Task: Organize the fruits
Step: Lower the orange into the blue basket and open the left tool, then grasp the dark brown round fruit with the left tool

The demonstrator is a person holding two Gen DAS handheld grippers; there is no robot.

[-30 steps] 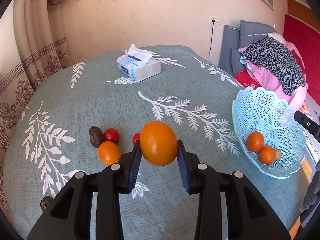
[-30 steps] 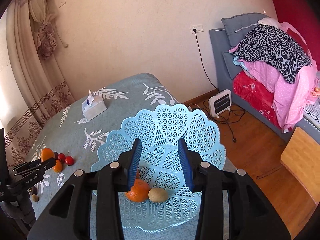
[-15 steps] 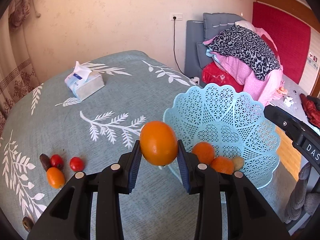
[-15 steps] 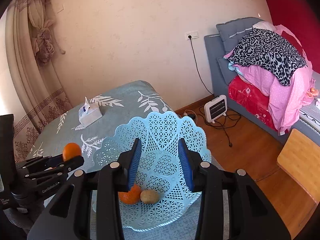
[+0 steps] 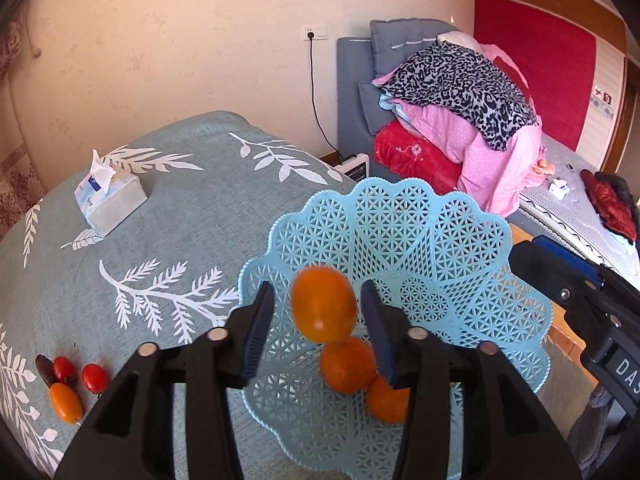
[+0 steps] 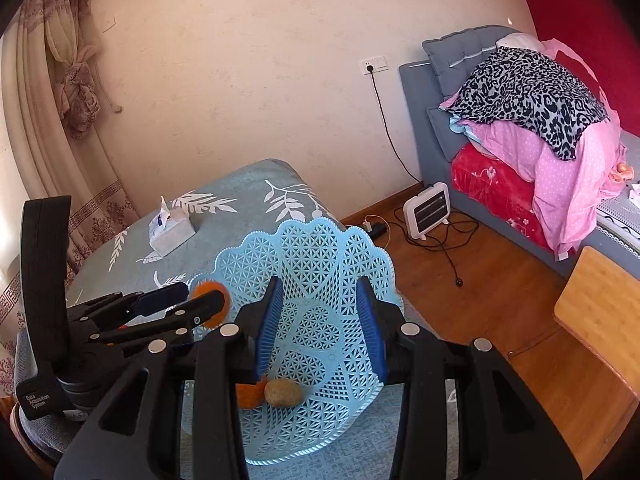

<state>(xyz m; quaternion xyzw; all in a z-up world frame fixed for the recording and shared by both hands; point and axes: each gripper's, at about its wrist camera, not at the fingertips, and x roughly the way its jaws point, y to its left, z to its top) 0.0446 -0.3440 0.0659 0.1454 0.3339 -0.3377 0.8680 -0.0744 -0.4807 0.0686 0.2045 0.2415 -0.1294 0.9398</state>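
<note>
My left gripper is open over the light blue lattice basket. An orange is between its jaws, blurred and touching neither pad, above two oranges lying in the basket. My right gripper is open and empty, its fingers held over the basket, where an orange piece and a brown kiwi lie. The left gripper shows at the left of the right wrist view with the orange at its tips.
On the teal leaf-print tablecloth lie two cherry tomatoes, a small orange fruit and a dark date at left. A tissue box stands at the back. A heater, cables and a bed lie beyond the table's edge.
My left gripper carried the orange rightward from the loose fruits to above the basket. Its jaws have now opened, letting go of the orange. The right gripper has tilted slightly.
</note>
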